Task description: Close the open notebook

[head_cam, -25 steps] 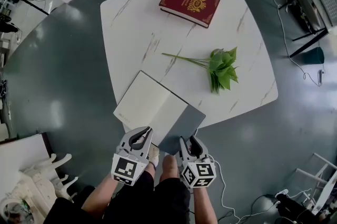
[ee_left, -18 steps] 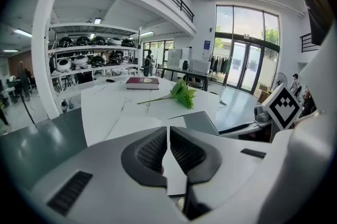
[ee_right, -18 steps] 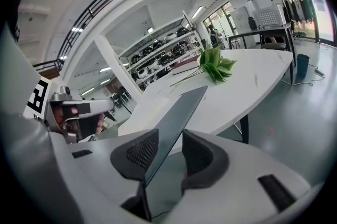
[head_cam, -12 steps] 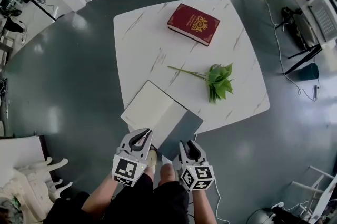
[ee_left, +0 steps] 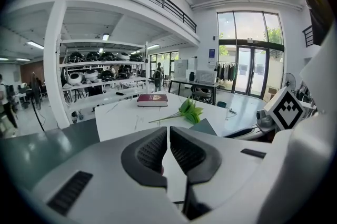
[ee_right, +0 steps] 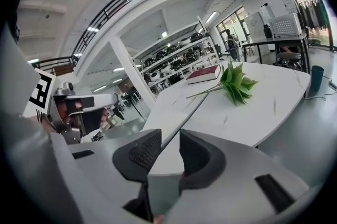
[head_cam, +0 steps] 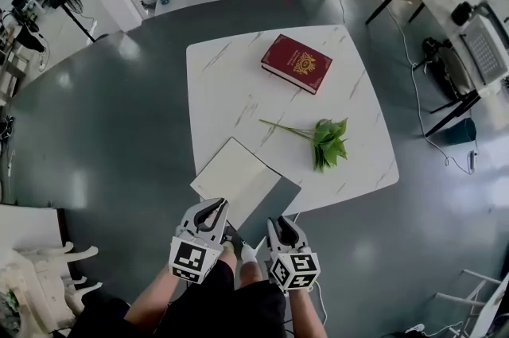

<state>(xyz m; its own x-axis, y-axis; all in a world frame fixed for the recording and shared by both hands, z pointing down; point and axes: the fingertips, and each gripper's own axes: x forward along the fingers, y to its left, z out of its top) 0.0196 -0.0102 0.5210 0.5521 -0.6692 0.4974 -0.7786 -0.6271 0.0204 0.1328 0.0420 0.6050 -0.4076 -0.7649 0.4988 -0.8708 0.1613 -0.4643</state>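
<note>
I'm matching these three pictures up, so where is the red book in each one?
Head view: red book upper middle, at the table's far end.
Left gripper view: book just left of centre, small.
Right gripper view: book right of centre, upper half.
Shared landmark: the green leafy sprig lies just nearer than the book in every view.

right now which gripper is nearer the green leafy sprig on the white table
Right. The right gripper hangs off the table's near edge, short of the green leafy sprig; the left gripper is further left, beside the open grey-covered notebook.
</note>
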